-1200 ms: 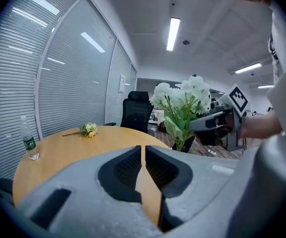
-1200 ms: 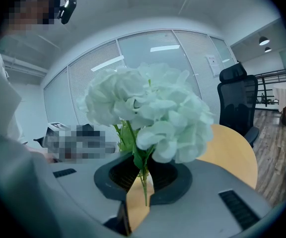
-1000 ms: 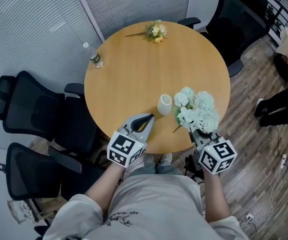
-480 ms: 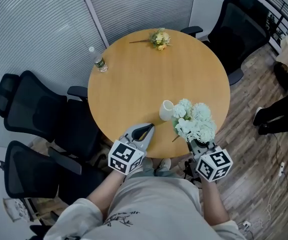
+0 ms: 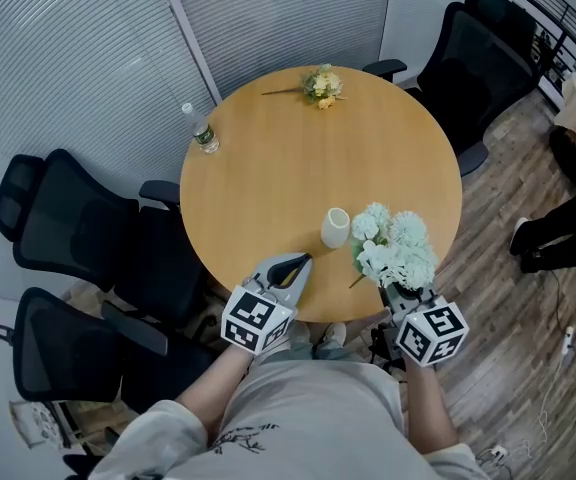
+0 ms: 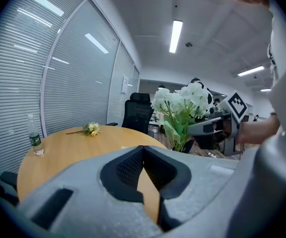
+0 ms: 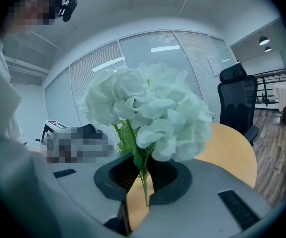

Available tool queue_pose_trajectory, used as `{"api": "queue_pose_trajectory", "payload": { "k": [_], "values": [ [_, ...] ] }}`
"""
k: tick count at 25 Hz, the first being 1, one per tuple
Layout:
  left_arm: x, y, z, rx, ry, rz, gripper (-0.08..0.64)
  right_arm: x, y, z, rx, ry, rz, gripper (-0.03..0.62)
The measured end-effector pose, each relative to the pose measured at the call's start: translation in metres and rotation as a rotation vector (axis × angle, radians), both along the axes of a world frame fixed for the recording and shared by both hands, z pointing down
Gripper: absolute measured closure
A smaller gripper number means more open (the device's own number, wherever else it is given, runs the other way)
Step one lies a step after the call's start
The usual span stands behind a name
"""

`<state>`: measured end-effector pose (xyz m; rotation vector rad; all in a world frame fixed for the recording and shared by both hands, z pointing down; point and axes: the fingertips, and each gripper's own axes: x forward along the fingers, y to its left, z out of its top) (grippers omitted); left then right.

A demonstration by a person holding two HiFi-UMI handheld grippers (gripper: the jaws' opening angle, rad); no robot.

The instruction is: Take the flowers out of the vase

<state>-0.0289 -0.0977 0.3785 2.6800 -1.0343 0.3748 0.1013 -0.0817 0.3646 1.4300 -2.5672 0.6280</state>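
Pinching the white flowers (image 5: 396,248) by the stems, the right hand-held gripper (image 5: 396,290) holds them outside the vase (image 5: 335,228), just beside it. The left hand-held gripper (image 5: 293,266) is pressed together, empty. Removal looks complete.

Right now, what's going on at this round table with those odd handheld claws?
A person holds a two-jaw gripper in each hand. The right gripper is clamped on the stem of a bunch of white flowers, held beside the small white vase on the table, not in it. The left gripper is shut and empty, near the vase. A yellow posy lies at the far edge.
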Motion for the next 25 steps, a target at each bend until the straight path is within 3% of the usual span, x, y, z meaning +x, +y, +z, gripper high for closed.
{"api": "queue_pose_trajectory", "payload": {
  "k": [25],
  "values": [
    [0.0043,-0.0058,-0.0017,0.003,-0.003,0.008,0.551,0.0019,-0.0053,-0.0075,0.016,0.003,-0.003,0.546]
  ]
}}
